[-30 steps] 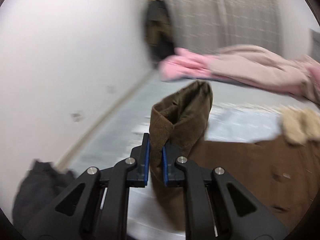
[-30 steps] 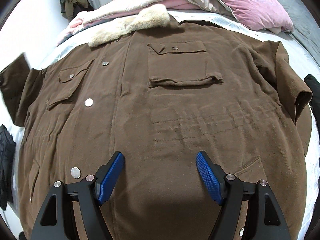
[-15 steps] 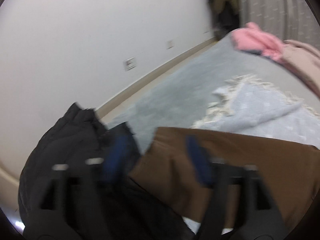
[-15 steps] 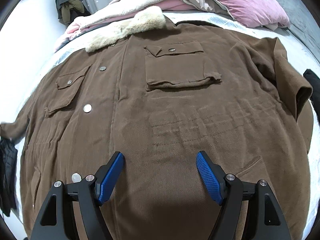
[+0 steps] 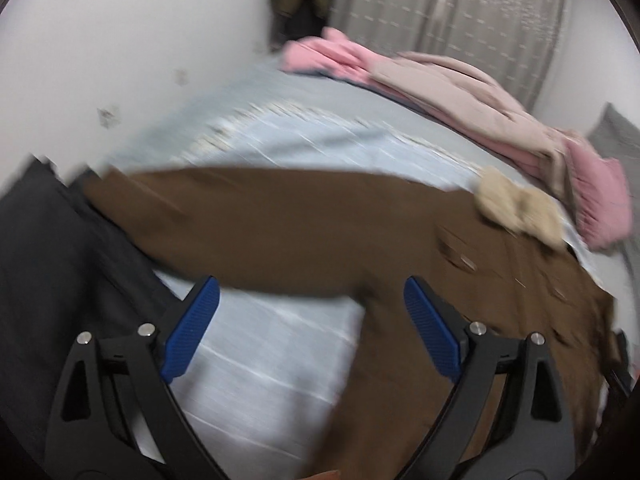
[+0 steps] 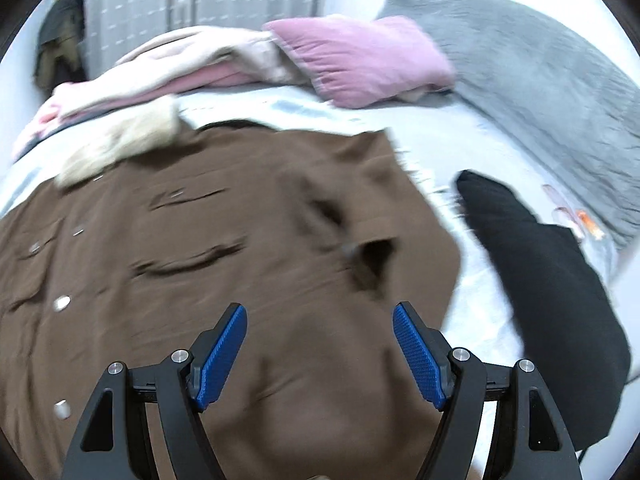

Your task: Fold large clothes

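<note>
I hold the left gripper [image 5: 308,320] above the bed [image 5: 280,344], pointing downward. Its jaws are opening, and nothing sits between the blue pads [image 5: 192,328]; only the pale blue sheet and part of the coat lie beneath them. The brown coat [image 5: 304,232] lies spread on the bed. Its left sleeve [image 5: 200,216] stretches out flat across the sheet, and the cuff end reaches a dark garment [image 5: 48,264] at the bed's left edge. The cream fur collar [image 5: 516,208] lies at the far end of the coat, just beside a pile of pink and beige clothes [image 5: 460,80].

I hold the right gripper [image 6: 320,344] over the coat's right side, with the jaws spread apart and gripping nothing. The coat's front faces up, with snap buttons [image 6: 62,302] and pocket flaps visible. The right sleeve [image 6: 376,236] lies folded inward on the coat body. A black garment [image 6: 548,280] lies on the sheet just beside the coat's right edge. A pink pillow [image 6: 360,60] and a grey blanket [image 6: 540,92] lie at the far end of the bed. Both views are blurred.
</note>
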Available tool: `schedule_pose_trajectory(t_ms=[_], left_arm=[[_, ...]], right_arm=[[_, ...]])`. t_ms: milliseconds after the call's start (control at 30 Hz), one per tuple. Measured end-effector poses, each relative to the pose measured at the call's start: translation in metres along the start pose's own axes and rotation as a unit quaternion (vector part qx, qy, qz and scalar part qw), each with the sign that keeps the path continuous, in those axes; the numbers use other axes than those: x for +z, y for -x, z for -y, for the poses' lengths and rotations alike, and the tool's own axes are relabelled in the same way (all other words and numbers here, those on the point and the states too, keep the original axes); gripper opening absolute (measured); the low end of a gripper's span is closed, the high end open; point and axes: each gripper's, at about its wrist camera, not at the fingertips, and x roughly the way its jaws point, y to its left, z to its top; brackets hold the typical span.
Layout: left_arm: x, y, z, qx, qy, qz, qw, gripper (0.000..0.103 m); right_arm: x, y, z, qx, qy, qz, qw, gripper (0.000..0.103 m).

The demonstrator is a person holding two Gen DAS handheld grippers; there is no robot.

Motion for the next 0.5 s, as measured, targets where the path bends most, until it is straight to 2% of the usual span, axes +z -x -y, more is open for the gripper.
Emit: schedule_pose_trajectory(t_ms=[67,133,200,233,267,333,433,500], left_arm=[[-0.024,-0.012,0.024,-0.041,-0.017,-0.020,0.9988,0.094],[-0.043,-0.026,0.046,-0.069,-0.043,-0.038,0.9960,0.094],[-0.056,-0.038,0.062,-0.080,-0.061,-0.061,0.9930,0.094],[-0.061,-0.044,0.068,-0.087,-0.066,-0.067,0.9918,0.094],[-0.067,-0.049,0.072,-0.093,-0.068,-0.068,0.9910,0.094],[-0.074,-0.056,0.075,-0.100,-0.063,-0.077,0.9900,0.094],[-0.073,-0.060,0.074,-0.113,-0.057,-0.077,0.9890,0.094],[-0.073,-0.060,0.071,-0.116,-0.053,-0.069,0.9894,0.094]], right_arm=[[0.005,-0.014,0.015,-0.013,-0.012,-0.011,1.000,0.077],[0.009,-0.029,0.023,0.003,-0.017,-0.023,1.000,0.077],[0.015,-0.049,0.028,0.014,-0.012,-0.035,0.999,0.076],[0.015,-0.054,0.029,0.018,-0.011,-0.033,0.999,0.068],[0.018,-0.062,0.032,0.021,-0.008,-0.032,0.999,0.041],[0.024,-0.069,0.037,0.026,0.003,-0.045,0.999,0.008],[0.045,-0.052,0.052,-0.011,0.026,-0.002,1.000,0.007],[0.073,-0.033,0.071,-0.062,0.045,0.034,0.996,0.006]])
